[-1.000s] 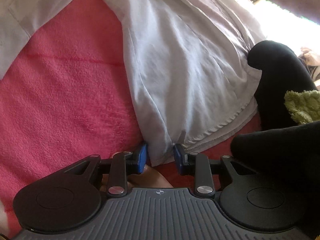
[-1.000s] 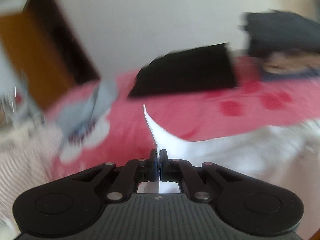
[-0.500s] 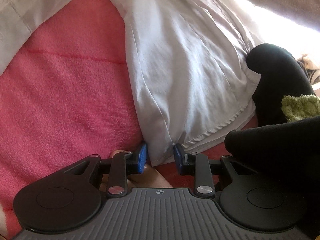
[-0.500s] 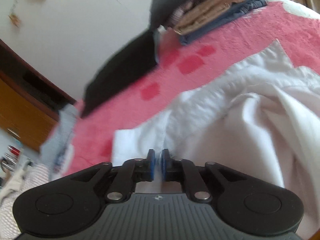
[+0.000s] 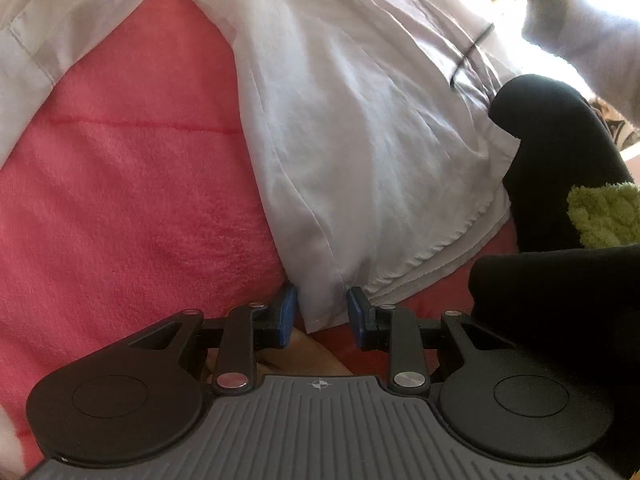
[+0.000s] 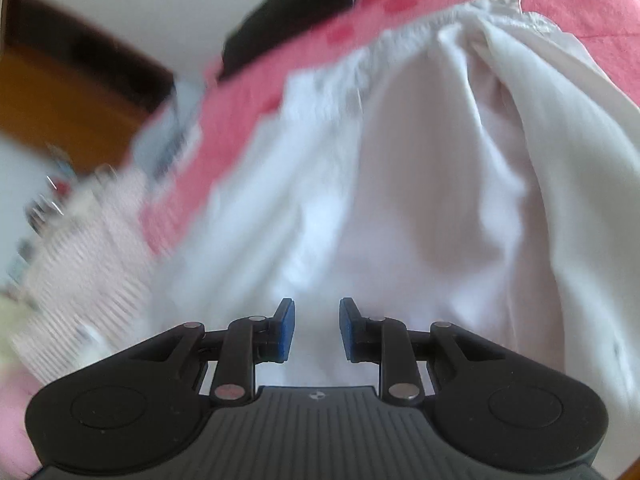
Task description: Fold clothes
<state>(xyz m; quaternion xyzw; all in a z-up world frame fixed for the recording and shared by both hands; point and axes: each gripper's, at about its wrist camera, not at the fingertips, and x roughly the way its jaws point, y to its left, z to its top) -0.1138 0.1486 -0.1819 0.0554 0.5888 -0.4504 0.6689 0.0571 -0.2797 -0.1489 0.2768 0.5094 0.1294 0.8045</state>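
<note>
A white shirt [image 5: 360, 128] lies spread on a pink blanket [image 5: 128, 200]. My left gripper [image 5: 322, 312] points down at the shirt's lower corner. Its blue pads [image 5: 287, 312] stand apart, and the flat corner lies between them without being pinched. In the right wrist view, my right gripper [image 6: 317, 324] hovers over rumpled white shirt cloth [image 6: 420, 184]. Its jaws are opening and nothing is clamped between them. The person's hand and pale sleeve [image 5: 580, 32] show at the top right of the left wrist view.
A black-clad leg [image 5: 560, 140] and a green fuzzy item [image 5: 604, 216] press against the shirt's right side. A folded black garment [image 6: 288, 28] lies farther back on the blanket [image 6: 240, 92]. Wooden furniture [image 6: 60, 112] and striped fabric [image 6: 80, 260] are at the left.
My right gripper has let go of the white cloth edge and swung down over the shirt, its jaws now apart. The left gripper has stayed put over the corner.
</note>
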